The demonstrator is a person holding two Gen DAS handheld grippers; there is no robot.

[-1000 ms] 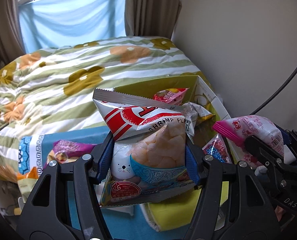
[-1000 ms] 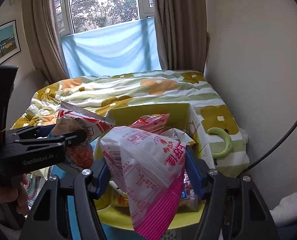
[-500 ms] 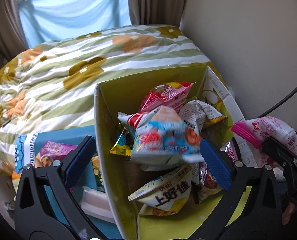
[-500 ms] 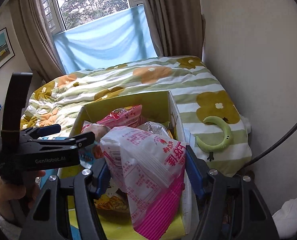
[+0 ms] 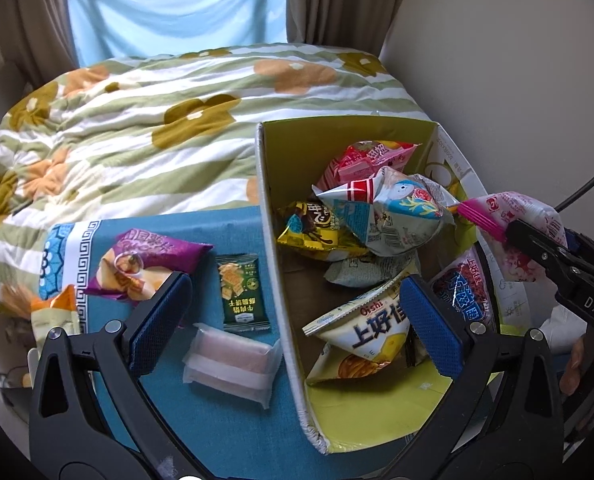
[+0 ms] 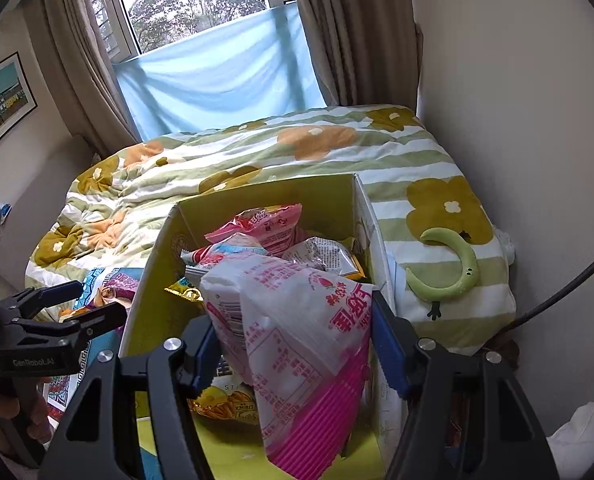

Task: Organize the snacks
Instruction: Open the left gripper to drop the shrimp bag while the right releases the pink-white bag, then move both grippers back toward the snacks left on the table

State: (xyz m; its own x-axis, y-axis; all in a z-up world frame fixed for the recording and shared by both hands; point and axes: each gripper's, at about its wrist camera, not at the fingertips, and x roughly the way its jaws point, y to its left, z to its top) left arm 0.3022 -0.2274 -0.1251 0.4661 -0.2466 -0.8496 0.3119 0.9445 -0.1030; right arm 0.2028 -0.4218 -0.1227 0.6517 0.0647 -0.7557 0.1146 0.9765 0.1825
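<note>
A yellow-lined cardboard box [image 5: 271, 216] holds several snack bags, with the shrimp-chip bag [image 5: 393, 210] on top of the pile. My left gripper [image 5: 293, 320] is open and empty above the box's left wall. My right gripper [image 6: 293, 344] is shut on a pink and white snack bag [image 6: 297, 340] above the box [image 6: 153, 264]; that bag also shows in the left wrist view [image 5: 517, 220]. On the blue cloth [image 5: 233, 224] left of the box lie a purple bag [image 5: 145, 264], a green packet [image 5: 241, 292] and a pink-white pack [image 5: 233, 364].
The box and cloth rest on a bed with a green striped flower quilt [image 5: 137, 120]. A green crescent toy [image 6: 453, 268] lies on the quilt right of the box. A wall [image 5: 517, 60] stands close on the right, with a black cable [image 6: 569, 288].
My left gripper opened and let the shrimp-chip bag drop into the box, then drew back to the left. My right gripper kept hold of the pink bag and moved over the box.
</note>
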